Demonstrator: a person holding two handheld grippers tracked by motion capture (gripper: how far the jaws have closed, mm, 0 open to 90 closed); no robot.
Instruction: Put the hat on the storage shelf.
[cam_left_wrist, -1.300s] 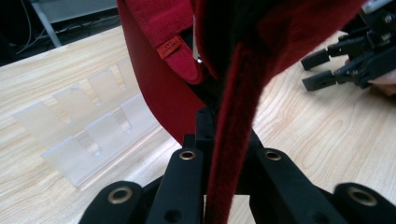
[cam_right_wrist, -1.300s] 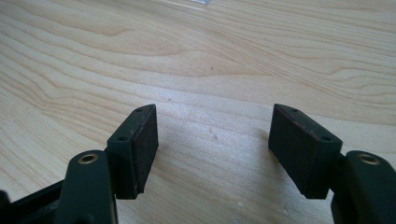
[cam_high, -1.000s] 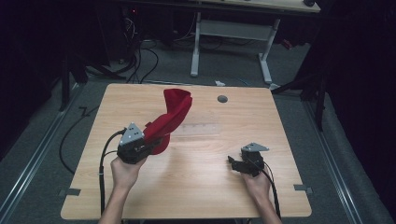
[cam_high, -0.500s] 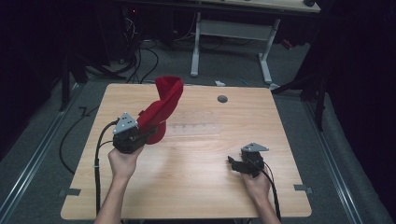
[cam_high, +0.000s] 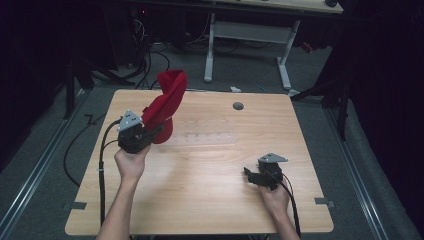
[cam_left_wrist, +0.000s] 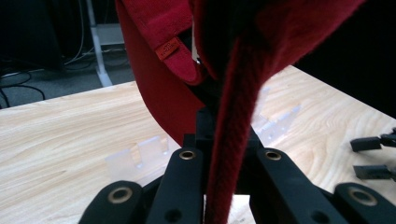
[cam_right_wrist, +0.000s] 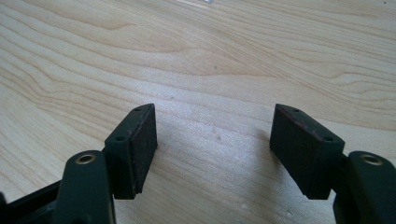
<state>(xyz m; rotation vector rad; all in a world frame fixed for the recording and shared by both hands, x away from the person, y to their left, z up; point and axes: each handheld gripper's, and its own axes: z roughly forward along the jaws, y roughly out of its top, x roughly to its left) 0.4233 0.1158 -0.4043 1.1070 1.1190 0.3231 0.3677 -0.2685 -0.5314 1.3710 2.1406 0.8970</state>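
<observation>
A red cloth cap (cam_high: 167, 102) hangs lifted over the left part of the wooden table (cam_high: 210, 200), standing upward from my left gripper (cam_high: 156, 131). That gripper is shut on the cap's edge. In the left gripper view the red fabric (cam_left_wrist: 243, 93) runs down between the two black jaws of the left gripper (cam_left_wrist: 229, 158), and a small label shows on the cap. My right gripper (cam_high: 248, 172) rests low at the table's front right, open. In the right gripper view the right gripper (cam_right_wrist: 215, 149) has only bare wood between its pads.
A clear plastic rack (cam_high: 207, 132) lies flat on the table's middle; the left gripper view shows the same clear rack (cam_left_wrist: 135, 156) below the cap. A grey round cap (cam_high: 238, 106) sits near the far edge. Another desk's white legs (cam_high: 210, 50) and cables stand beyond.
My left gripper has carried the red cap to the left and a little upward, away from the table's middle. The right gripper has stayed where it was.
</observation>
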